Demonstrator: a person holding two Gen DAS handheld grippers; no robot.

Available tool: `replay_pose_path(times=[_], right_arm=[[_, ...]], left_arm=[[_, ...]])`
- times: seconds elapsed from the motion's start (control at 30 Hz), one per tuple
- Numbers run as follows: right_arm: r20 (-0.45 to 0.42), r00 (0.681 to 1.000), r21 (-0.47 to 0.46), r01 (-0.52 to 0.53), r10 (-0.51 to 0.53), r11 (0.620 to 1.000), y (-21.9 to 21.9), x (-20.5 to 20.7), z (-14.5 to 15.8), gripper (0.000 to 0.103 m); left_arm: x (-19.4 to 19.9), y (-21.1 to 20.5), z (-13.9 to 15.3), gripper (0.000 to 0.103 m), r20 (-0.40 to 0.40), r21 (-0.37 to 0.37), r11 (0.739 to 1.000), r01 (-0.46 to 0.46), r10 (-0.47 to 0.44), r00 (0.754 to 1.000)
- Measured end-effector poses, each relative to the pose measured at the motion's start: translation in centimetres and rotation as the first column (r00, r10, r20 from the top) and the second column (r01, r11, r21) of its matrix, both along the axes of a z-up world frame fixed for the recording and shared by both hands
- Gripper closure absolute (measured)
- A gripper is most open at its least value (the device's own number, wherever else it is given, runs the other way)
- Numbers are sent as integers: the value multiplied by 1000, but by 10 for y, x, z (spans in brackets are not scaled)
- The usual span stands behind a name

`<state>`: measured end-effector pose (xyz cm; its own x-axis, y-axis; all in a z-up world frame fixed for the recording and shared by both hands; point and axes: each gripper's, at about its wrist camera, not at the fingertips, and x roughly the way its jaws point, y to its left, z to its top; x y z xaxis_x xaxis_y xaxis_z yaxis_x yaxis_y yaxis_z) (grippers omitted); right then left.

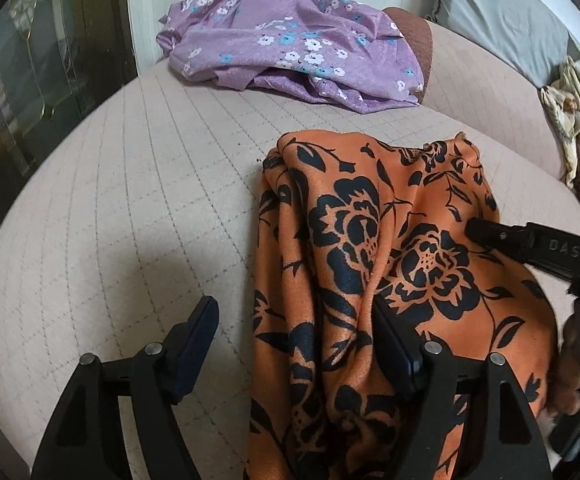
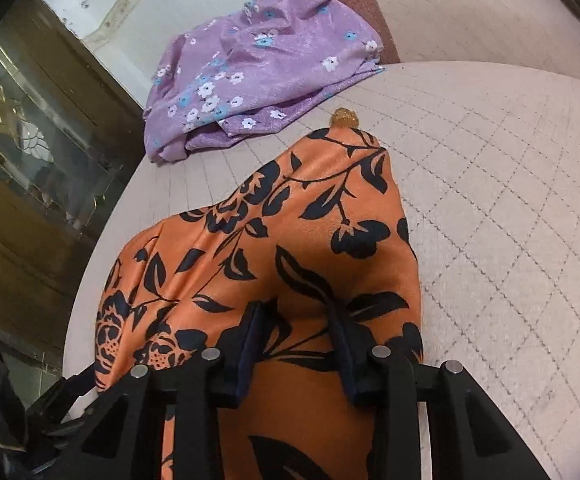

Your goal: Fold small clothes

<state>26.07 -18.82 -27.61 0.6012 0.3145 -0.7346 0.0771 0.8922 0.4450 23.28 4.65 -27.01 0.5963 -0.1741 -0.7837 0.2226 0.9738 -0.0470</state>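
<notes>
An orange cloth [image 1: 373, 280] printed with black roses and leaves lies on a pale pink quilted bed [image 1: 138, 208], a lilac cloth [image 1: 290, 52] dotted with white and blue blossoms behind it.

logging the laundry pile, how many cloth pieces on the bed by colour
orange garment with black flowers: 1
purple garment with small flowers: 1
beige patterned cloth at the bed's edge: 1
total: 3
</notes>
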Motion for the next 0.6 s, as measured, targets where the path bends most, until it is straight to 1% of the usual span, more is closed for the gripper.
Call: replay_pose_path(times=[0.1, 0.2, 0.3, 0.43, 0.53, 0.6], right_arm=[[0, 1000, -43, -20, 20, 999, 4, -6, 11, 65], [32, 999, -8, -28, 28, 1000, 5, -21, 23, 65], [79, 996, -21, -44, 45, 999, 11, -48, 35, 65], [103, 991, -60, -77, 83, 995, 19, -82, 45, 65], [82, 991, -59, -100, 105, 993, 23, -100, 37, 65], [49, 990, -102, -129, 134, 986, 29, -106, 21, 65]], left_arm=[[0, -2, 0, 24, 8, 13, 1000, -4, 4, 1000], [-2, -5, 1, 24, 28, 41, 999, 3, -5, 1000], [-2, -7, 1, 23, 42, 61, 998, 2, -5, 999], [-3, -8, 1, 23, 48, 69, 998, -1, -3, 999], [-4, -8, 1, 23, 53, 75, 997, -2, -2, 999], [-5, -9, 1, 22, 56, 81, 997, -5, 1, 998]])
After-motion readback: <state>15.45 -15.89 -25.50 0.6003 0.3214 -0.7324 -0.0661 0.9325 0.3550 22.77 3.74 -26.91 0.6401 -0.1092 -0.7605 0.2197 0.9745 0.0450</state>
